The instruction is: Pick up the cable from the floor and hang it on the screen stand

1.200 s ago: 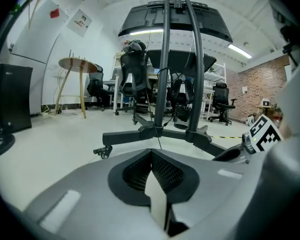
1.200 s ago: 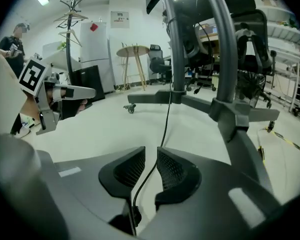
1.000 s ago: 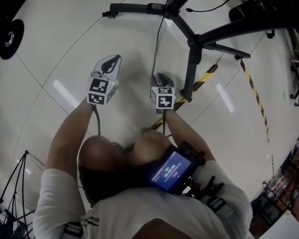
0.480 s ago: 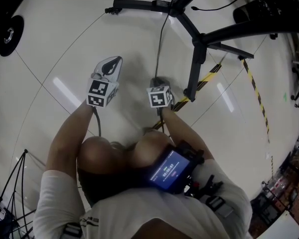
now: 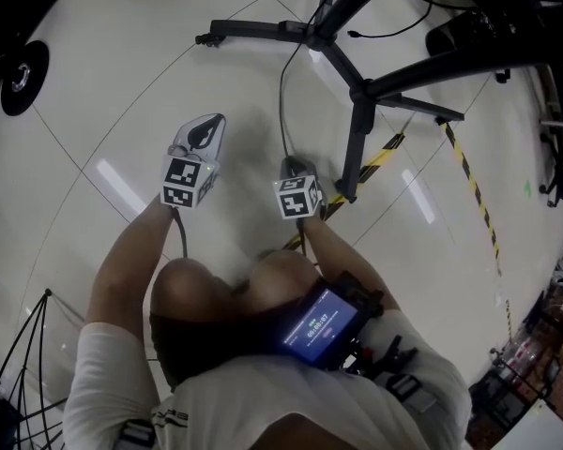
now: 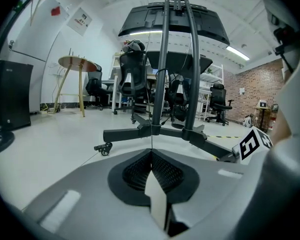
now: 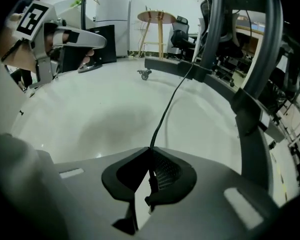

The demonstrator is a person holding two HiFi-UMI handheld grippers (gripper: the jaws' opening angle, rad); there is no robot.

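A thin black cable [image 5: 281,101] runs over the pale floor from the black screen stand [image 5: 357,92] down to my right gripper [image 5: 291,164]. In the right gripper view the cable [image 7: 170,104] comes in at the tip of my right gripper [image 7: 151,153], and its plug end sits between the pads. These jaws have just been closing and now pinch the cable. My left gripper [image 5: 209,125] hovers to the left, apart from the cable. The left gripper view has the left gripper [image 6: 151,153] shut and empty, facing the stand [image 6: 162,84].
The stand's wheeled legs [image 5: 249,28] spread over the floor ahead. Yellow-black tape [image 5: 474,186] crosses the floor at the right. A dark round object [image 5: 19,75] lies far left and thin tripod legs [image 5: 19,364] stand at lower left. Office chairs and a round table [image 6: 77,63] lie beyond.
The right gripper's jaws have closed on the cable end and the gripper has rolled a little. The cable's lower stretch has shifted slightly left. The left gripper has stayed put.
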